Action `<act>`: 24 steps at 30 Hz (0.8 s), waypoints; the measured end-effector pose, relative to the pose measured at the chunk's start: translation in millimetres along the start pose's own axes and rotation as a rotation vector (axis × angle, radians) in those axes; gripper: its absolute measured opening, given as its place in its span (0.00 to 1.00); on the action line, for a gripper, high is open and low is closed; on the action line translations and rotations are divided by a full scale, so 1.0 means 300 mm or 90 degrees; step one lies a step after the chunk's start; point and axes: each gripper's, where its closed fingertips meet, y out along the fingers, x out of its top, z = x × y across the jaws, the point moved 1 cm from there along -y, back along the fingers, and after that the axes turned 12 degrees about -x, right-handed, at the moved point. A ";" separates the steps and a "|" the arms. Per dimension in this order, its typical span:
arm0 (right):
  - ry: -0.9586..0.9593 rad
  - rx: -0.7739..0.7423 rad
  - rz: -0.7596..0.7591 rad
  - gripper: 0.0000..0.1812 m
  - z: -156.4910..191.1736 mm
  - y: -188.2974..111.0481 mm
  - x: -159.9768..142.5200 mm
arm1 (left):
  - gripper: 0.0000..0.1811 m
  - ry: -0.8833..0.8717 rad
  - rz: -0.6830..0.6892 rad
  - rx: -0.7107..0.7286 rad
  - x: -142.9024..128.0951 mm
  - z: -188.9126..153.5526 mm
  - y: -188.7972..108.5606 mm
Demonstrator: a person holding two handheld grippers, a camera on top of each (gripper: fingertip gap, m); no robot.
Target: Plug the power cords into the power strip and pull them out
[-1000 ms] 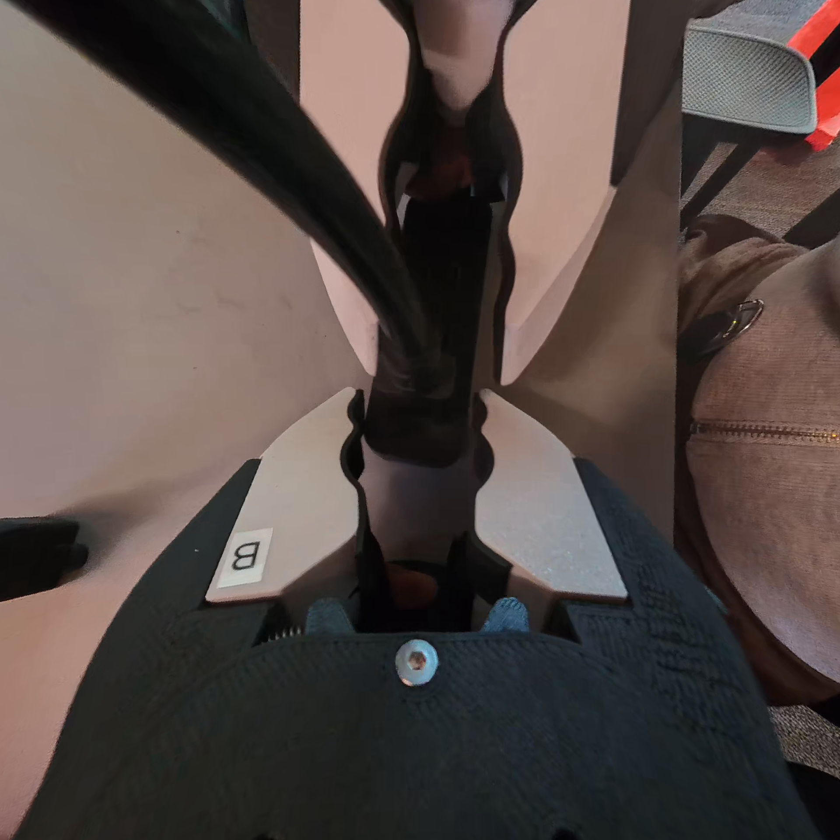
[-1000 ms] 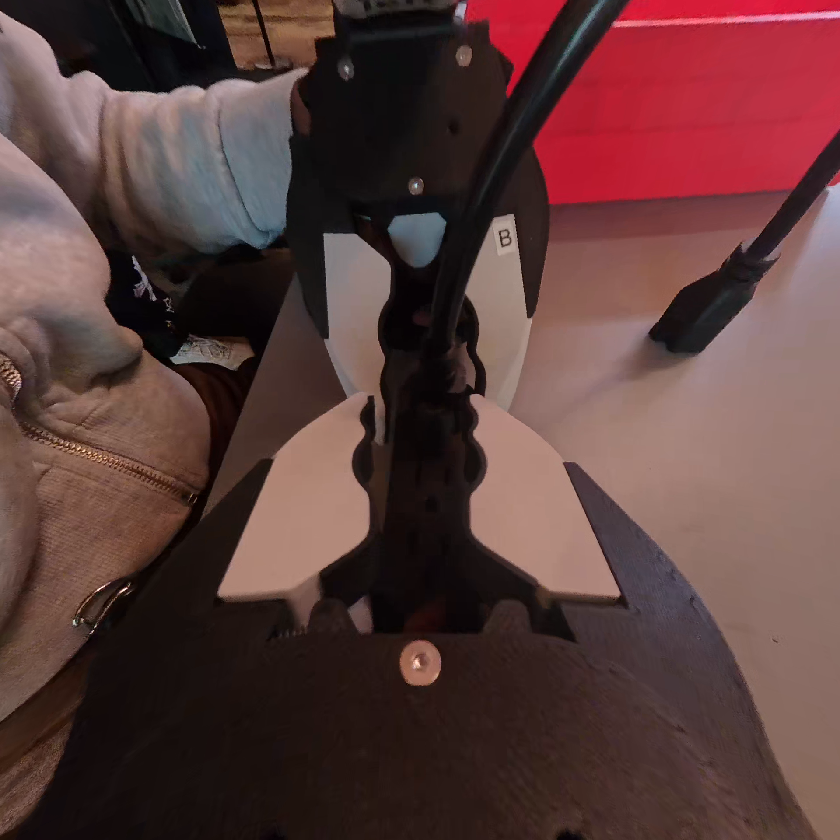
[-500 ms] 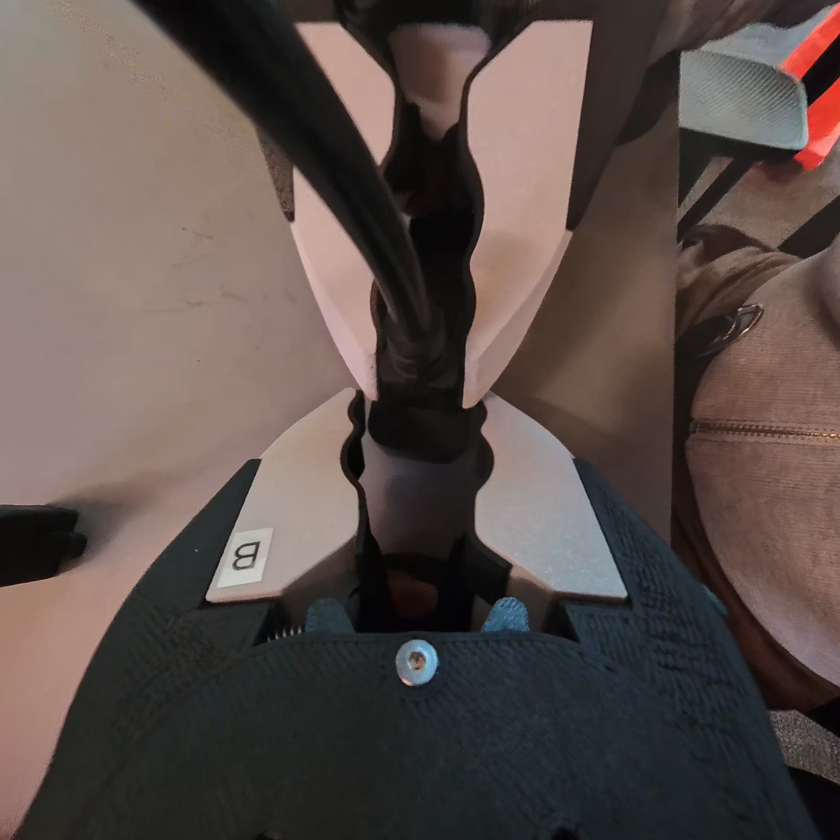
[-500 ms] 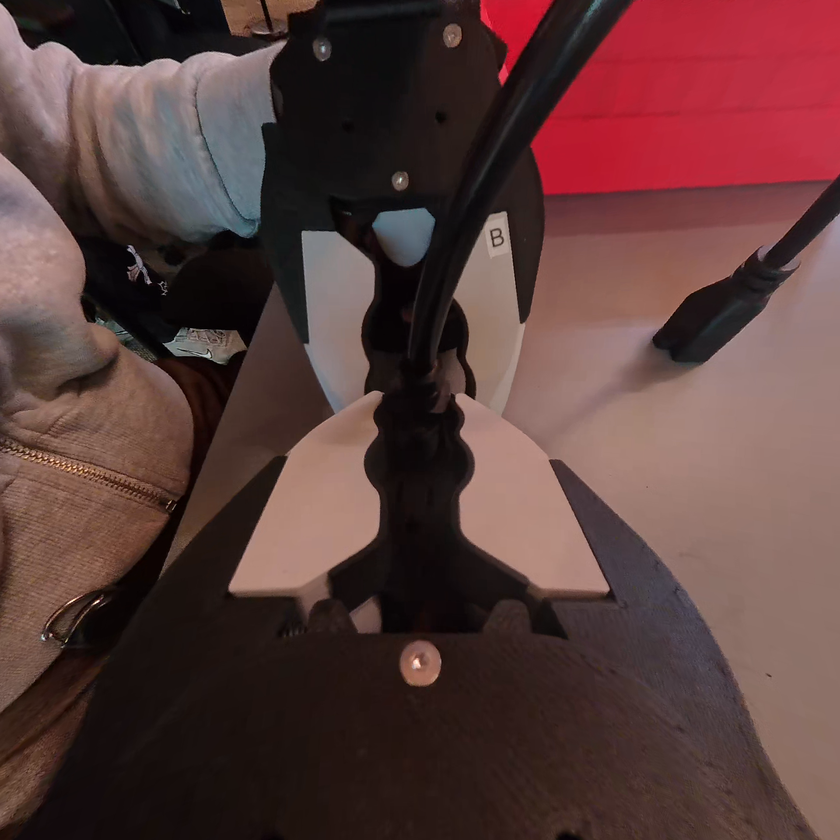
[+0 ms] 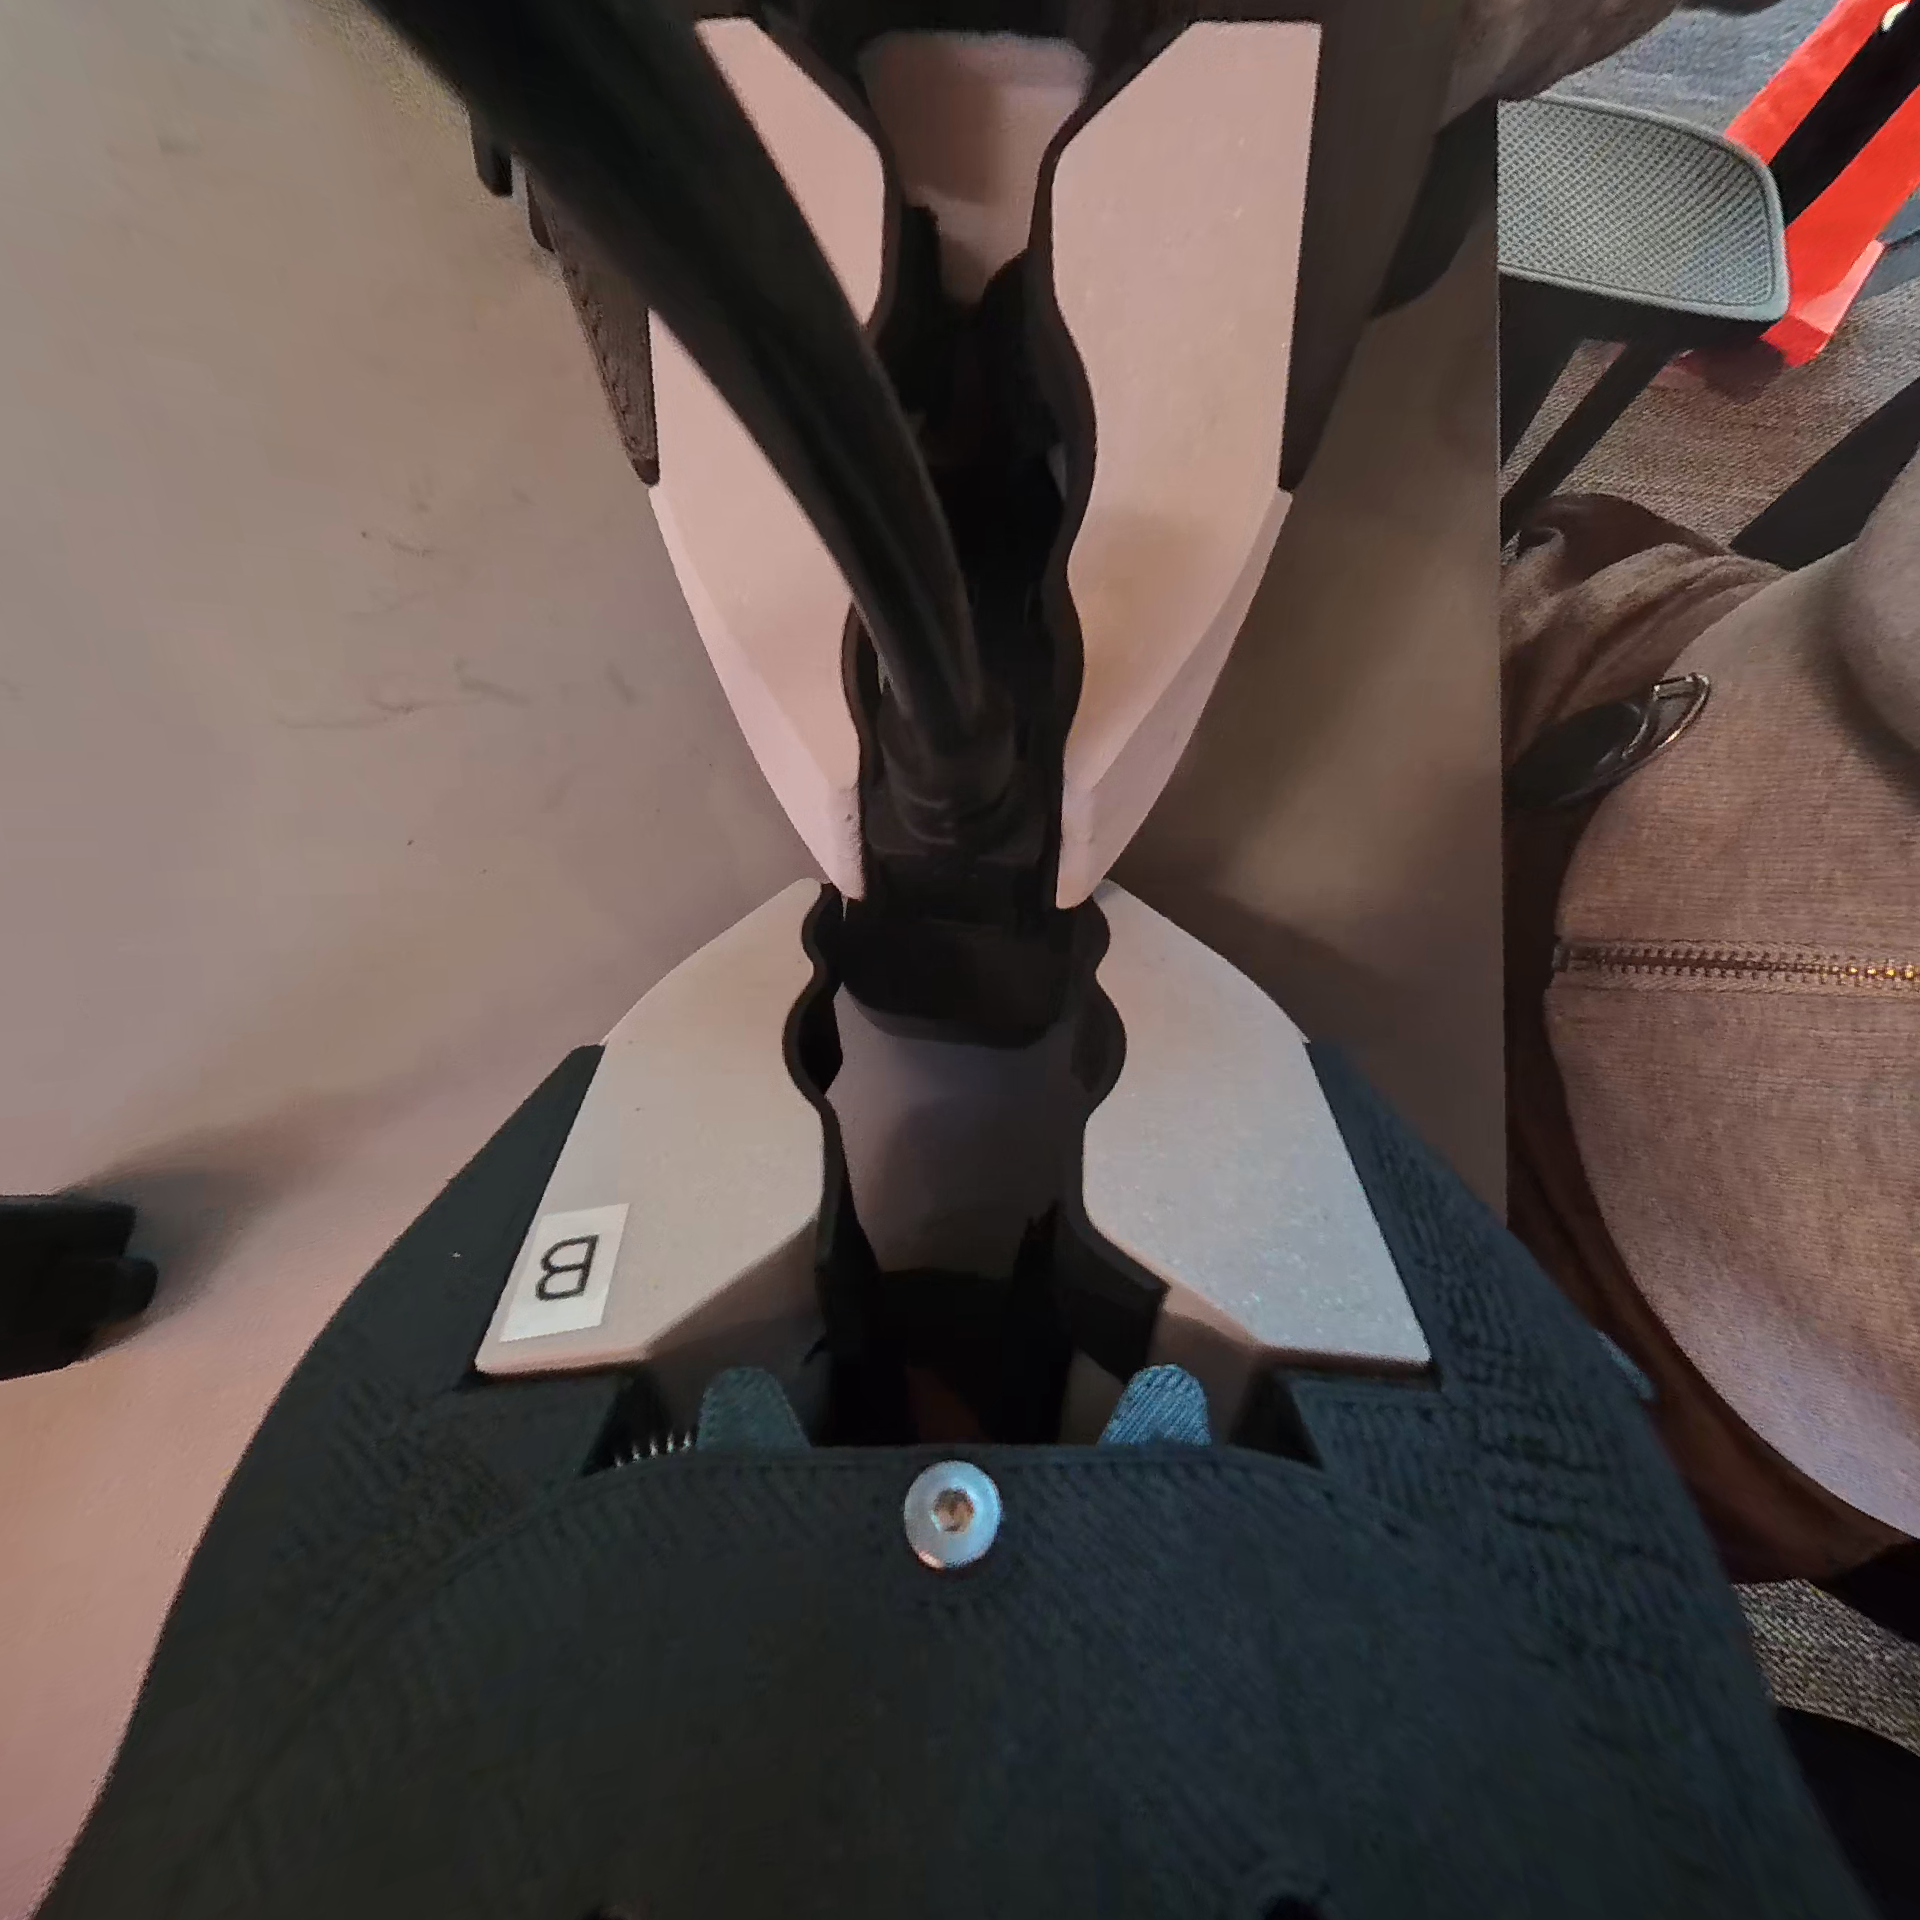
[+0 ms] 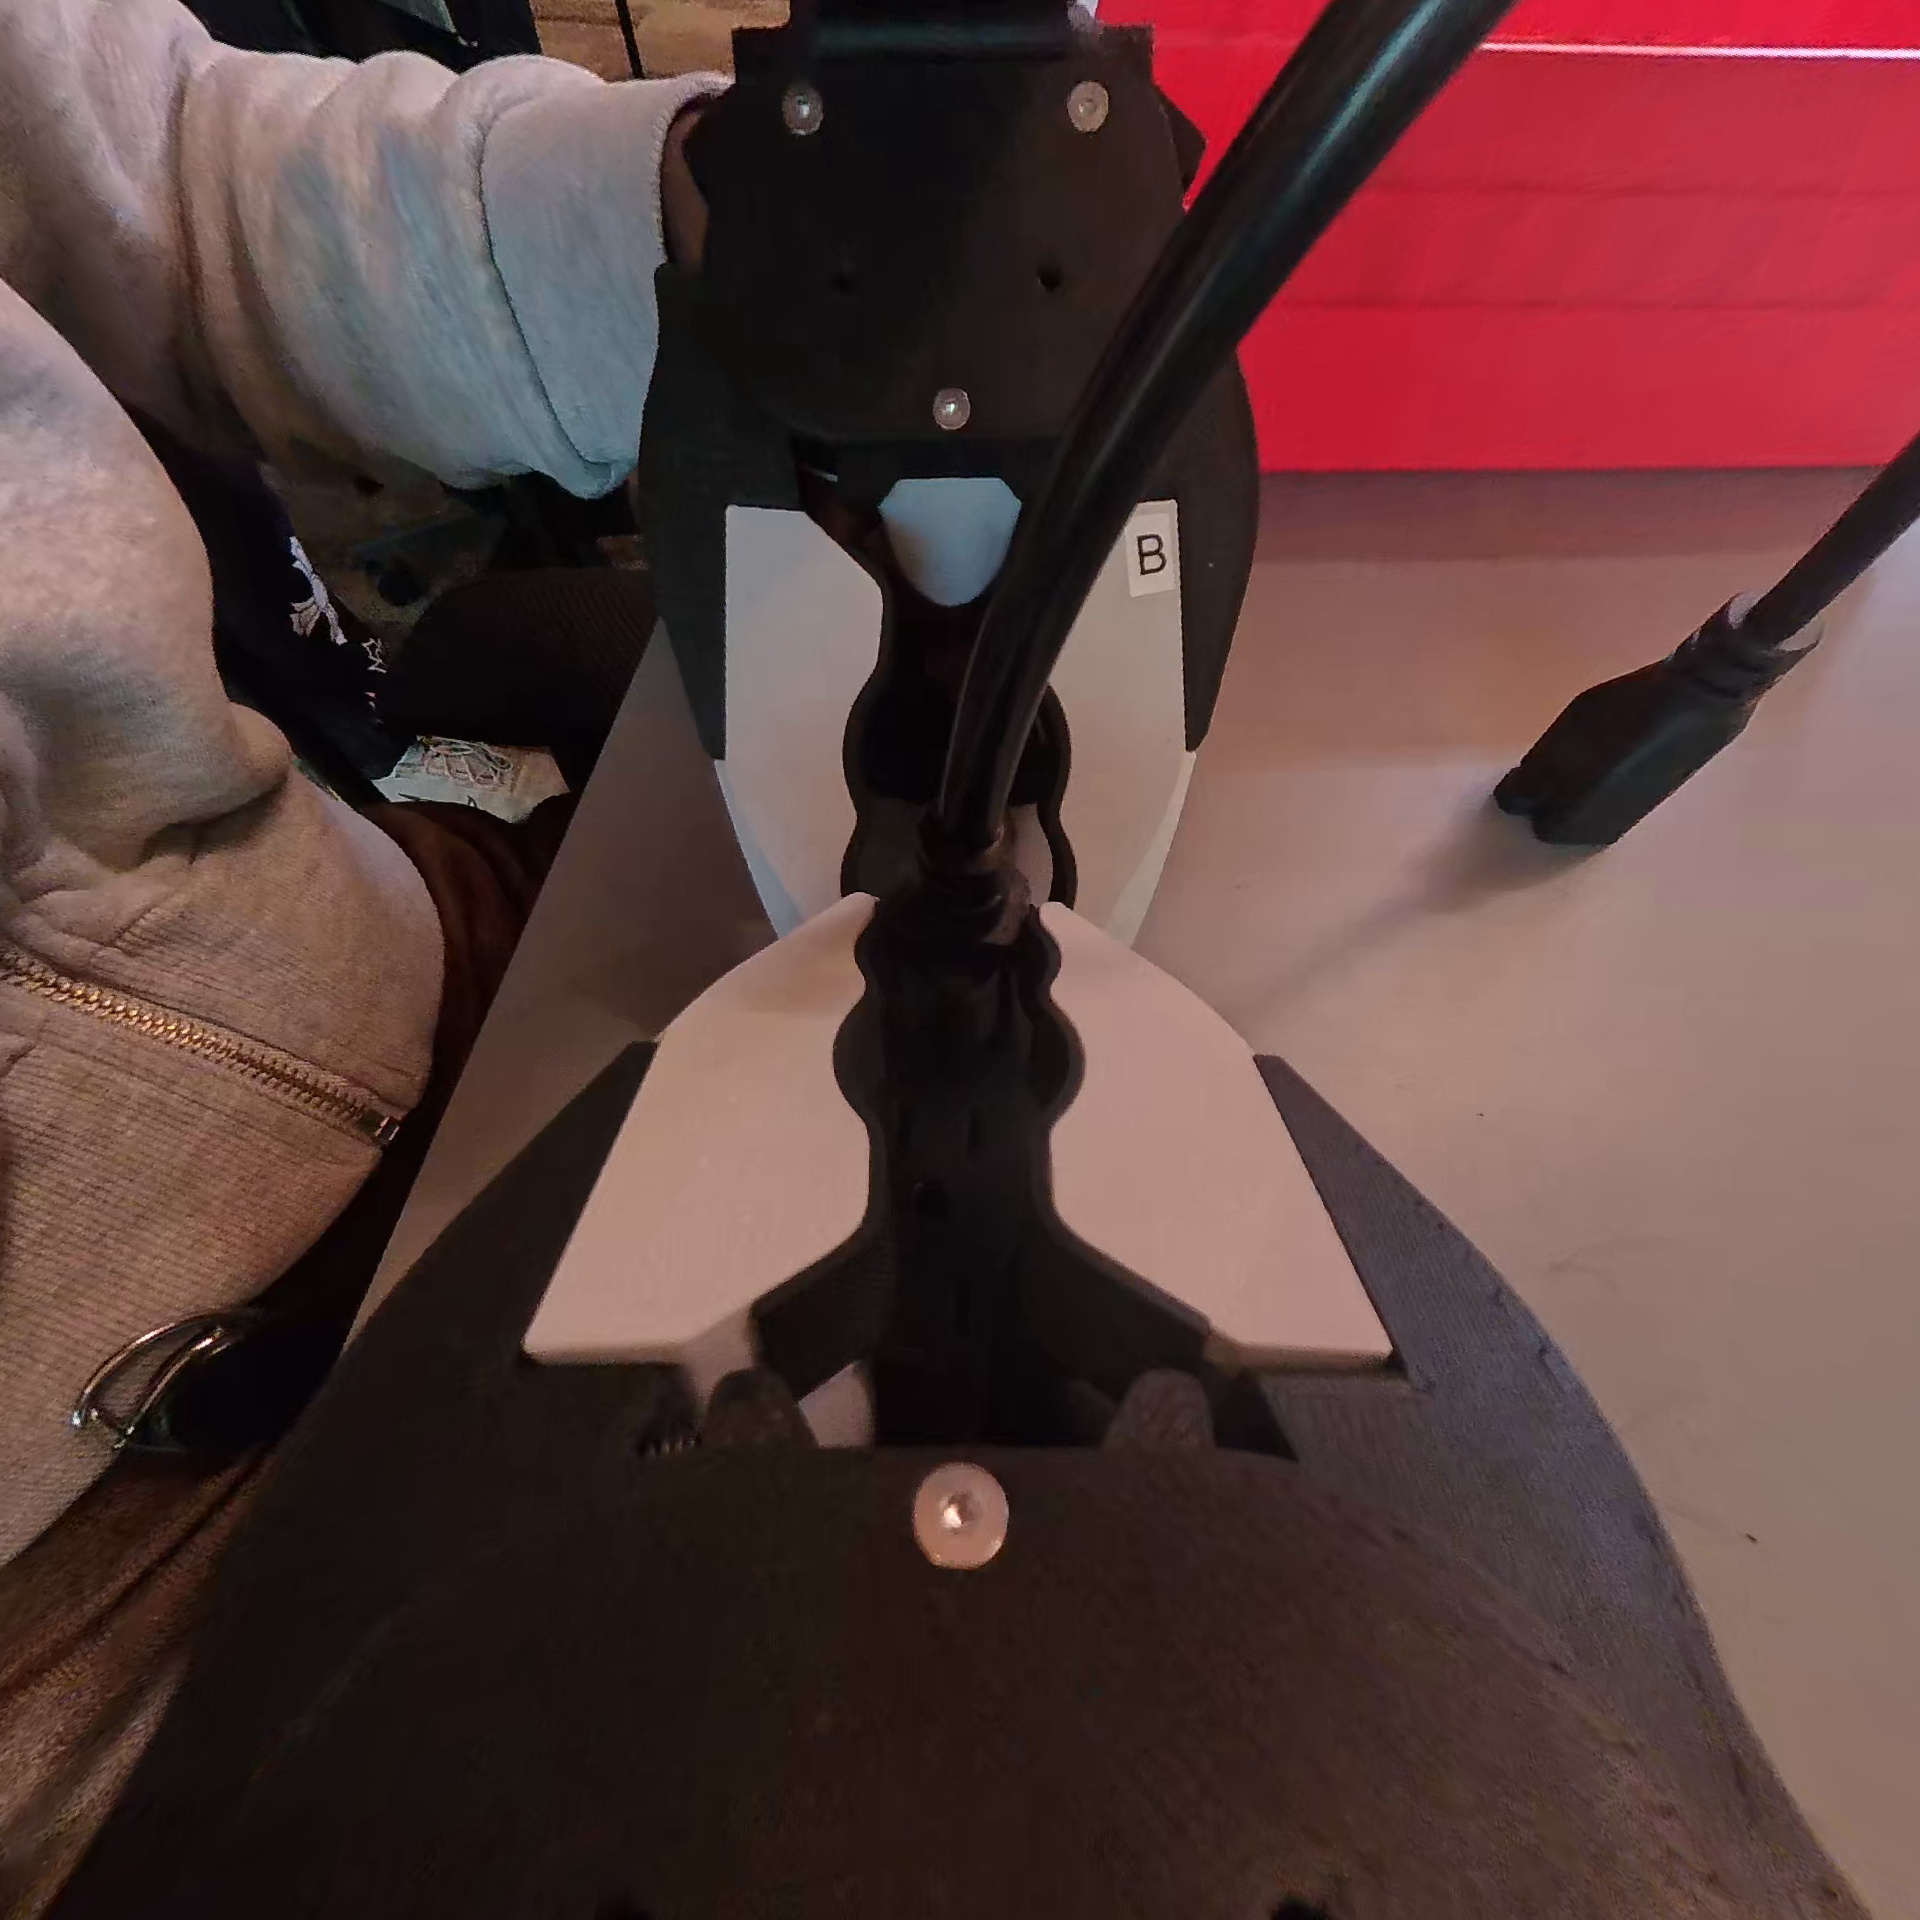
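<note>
My left gripper (image 5: pixel 951 914) is shut on a short black socket block (image 5: pixel 951 982) at its fingertips. My right gripper (image 6: pixel 956 914) faces it tip to tip and is shut on a black plug (image 6: pixel 961 1091). The plug's thick black cord (image 6: pixel 1195 312) rises to the upper right; it also shows in the left wrist view (image 5: pixel 790 343). The plug's front end meets the socket block between the two pairs of fingertips. I cannot tell how deep it sits. The right gripper's white fingers (image 5: pixel 769 623) and the left gripper's white fingers (image 6: pixel 790 675) show in each other's views.
A second black plug (image 6: pixel 1652 748) with its cord lies on the light table (image 6: pixel 1558 1143) to the right. A black object (image 5: pixel 62 1278) is at the left edge. A person's grey sleeve (image 6: pixel 312 260) and the table edge lie left. A red panel (image 6: pixel 1558 260) stands behind. Left and right tips are no more than a few centimetres apart. The red panel (image 6: pixel 1558 260) is about 25 cm from both grippers' fingertips.
The two grippers have come closer together. The right gripper's fingertips, apart from the left's a second ago, now meet them, and the plug has pushed up against the socket block.
</note>
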 end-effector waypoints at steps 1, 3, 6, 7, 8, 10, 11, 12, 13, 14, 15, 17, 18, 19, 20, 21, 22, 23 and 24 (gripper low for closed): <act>-0.001 -0.001 0.002 0.13 0.000 0.001 -0.001 | 0.24 -0.001 0.000 -0.001 -0.001 0.000 0.001; -0.008 -0.003 0.006 0.13 0.000 0.004 -0.001 | 0.24 0.000 0.004 -0.003 -0.002 0.000 0.002; -0.026 -0.001 0.005 0.13 0.003 0.009 0.005 | 0.24 -0.001 0.009 -0.013 -0.002 -0.001 0.003; -0.027 -0.003 0.005 0.13 0.004 0.009 0.005 | 0.24 0.003 0.009 -0.011 -0.001 -0.003 0.004; -0.026 -0.005 0.007 0.13 0.004 0.009 0.005 | 0.24 0.004 0.010 -0.010 -0.002 -0.003 0.004; -0.033 -0.012 0.010 0.13 0.004 0.006 0.002 | 0.24 0.005 0.005 -0.009 -0.002 -0.003 0.003; -0.037 -0.012 0.011 0.13 0.004 0.001 -0.001 | 0.24 0.009 0.004 -0.006 -0.002 -0.003 0.004; -0.038 -0.010 0.009 0.13 0.005 -0.002 -0.002 | 0.24 0.012 0.003 -0.003 -0.001 -0.004 0.006; -0.038 -0.007 0.009 0.13 0.006 -0.002 -0.003 | 0.24 0.014 0.006 -0.003 -0.001 -0.005 0.006; -0.042 -0.005 0.011 0.13 0.007 -0.002 -0.003 | 0.24 0.014 0.007 -0.006 -0.001 -0.006 0.006; -0.046 -0.003 0.014 0.13 0.007 0.000 -0.001 | 0.24 0.011 0.009 -0.010 -0.001 -0.006 0.007; -0.056 0.006 0.019 0.13 0.013 0.007 0.008 | 0.24 0.015 0.018 -0.023 0.002 -0.011 0.008; -0.074 0.006 0.022 0.13 0.019 0.009 0.013 | 0.23 0.021 0.020 -0.032 0.004 -0.016 0.009; -0.089 0.005 0.021 0.13 0.025 0.010 0.017 | 0.23 0.029 0.017 -0.042 0.005 -0.024 0.010; -0.089 0.004 0.018 0.13 0.028 0.010 0.018 | 0.23 0.030 0.016 -0.042 0.005 -0.025 0.010; -0.077 0.004 0.012 0.13 0.027 0.007 0.015 | 0.23 0.029 0.016 -0.038 0.004 -0.025 0.011; -0.059 0.004 0.005 0.13 0.024 0.004 0.010 | 0.24 0.028 0.019 -0.032 0.003 -0.022 0.011; -0.045 0.000 -0.001 0.13 0.020 0.000 0.004 | 0.24 0.025 0.021 -0.024 0.000 -0.018 0.012; -0.038 -0.004 -0.008 0.13 0.017 -0.005 0.000 | 0.24 0.020 0.014 -0.023 0.001 -0.016 0.012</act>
